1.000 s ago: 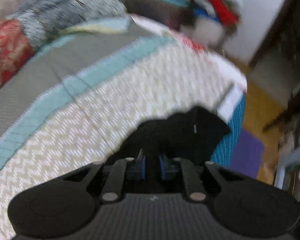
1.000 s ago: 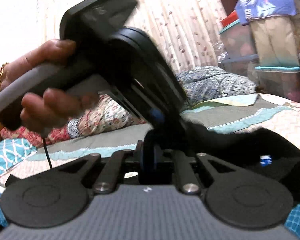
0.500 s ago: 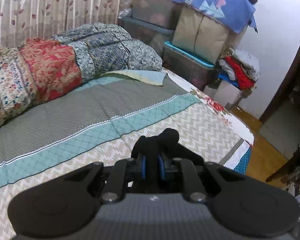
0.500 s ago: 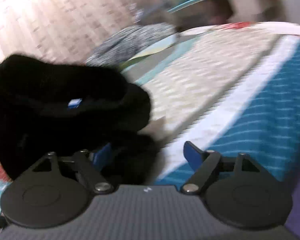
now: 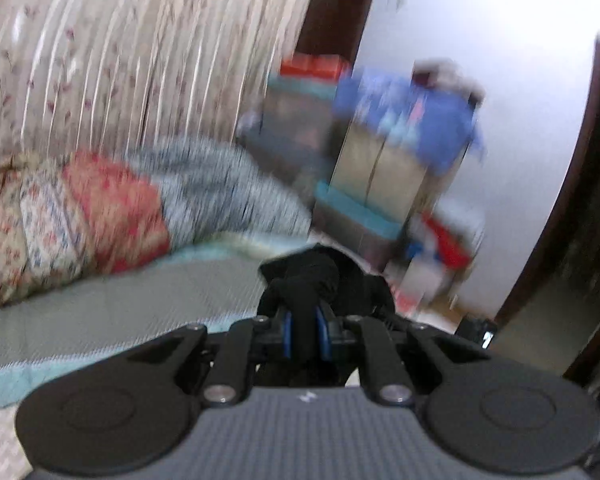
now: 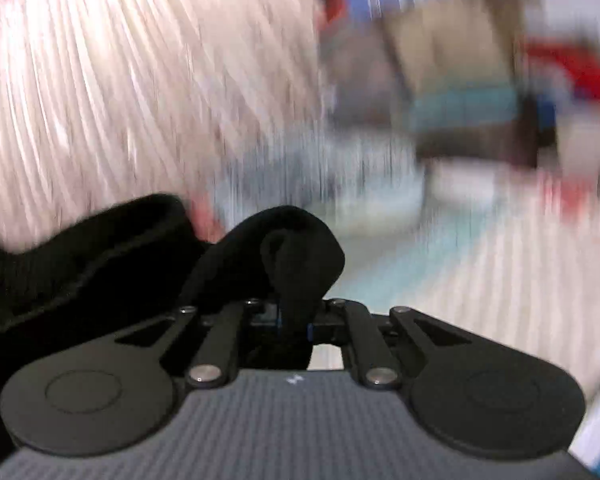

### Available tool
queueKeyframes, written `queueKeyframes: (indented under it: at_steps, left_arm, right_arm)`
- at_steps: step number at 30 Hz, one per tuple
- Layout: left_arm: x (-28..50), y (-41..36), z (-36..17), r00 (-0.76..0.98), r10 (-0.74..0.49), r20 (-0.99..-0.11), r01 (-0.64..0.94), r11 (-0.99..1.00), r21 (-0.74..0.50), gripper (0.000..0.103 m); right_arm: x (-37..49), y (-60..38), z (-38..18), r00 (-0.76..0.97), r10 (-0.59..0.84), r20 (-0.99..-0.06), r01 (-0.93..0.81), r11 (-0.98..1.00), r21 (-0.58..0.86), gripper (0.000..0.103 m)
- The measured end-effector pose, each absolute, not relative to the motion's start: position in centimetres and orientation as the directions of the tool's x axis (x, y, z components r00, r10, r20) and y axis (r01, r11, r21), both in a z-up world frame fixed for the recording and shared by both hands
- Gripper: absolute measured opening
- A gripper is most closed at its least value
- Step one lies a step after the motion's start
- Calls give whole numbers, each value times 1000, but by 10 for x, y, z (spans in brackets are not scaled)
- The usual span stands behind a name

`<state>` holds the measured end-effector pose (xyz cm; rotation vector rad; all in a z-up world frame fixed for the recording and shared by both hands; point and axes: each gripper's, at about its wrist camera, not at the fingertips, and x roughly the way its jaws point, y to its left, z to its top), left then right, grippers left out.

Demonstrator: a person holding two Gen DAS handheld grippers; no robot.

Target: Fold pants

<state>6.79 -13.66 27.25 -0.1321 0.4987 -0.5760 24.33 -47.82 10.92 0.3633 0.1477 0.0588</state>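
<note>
Now the right gripper (image 6: 294, 320), spread wide half a second ago, has pinched the black pants (image 6: 296, 240); the left gripper (image 5: 304, 330) stays clamped on them too. Both lift them above the bed (image 5: 120, 304), ready for spreading flat.

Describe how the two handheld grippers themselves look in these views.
Both match: the left gripper and right gripper are matte black, with a grey ribbed body carrying a small white mark, two round black discs at the sides, slanted black link bars with silver screws, and blue-padded fingers. No cables or sleeves show.
</note>
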Motion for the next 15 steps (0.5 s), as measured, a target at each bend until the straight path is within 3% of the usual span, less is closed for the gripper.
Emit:
queueKeyframes:
  at_steps: [5,8,11,15]
  left_arm:
    - [51,-114,303,741,-630,-232,538,764,-356,11]
    - [48,-101,300,743,-645,-178,549,740,-388,12]
    - [48,-76,286,778,-610,-153,508,753,-419,11]
    - [41,-25,246,858,-483,-173,360,807,-468,11]
  right_arm:
    - [250,-495,260,987,19,161,-64,959,276,12]
    - [240,-492,326,966,39,256,-97,971,219,12]
    - [256,-450,354,963,113,244,-138,986,89,13]
    - [298,-358,320,966,247,77,-242,968,-68,13]
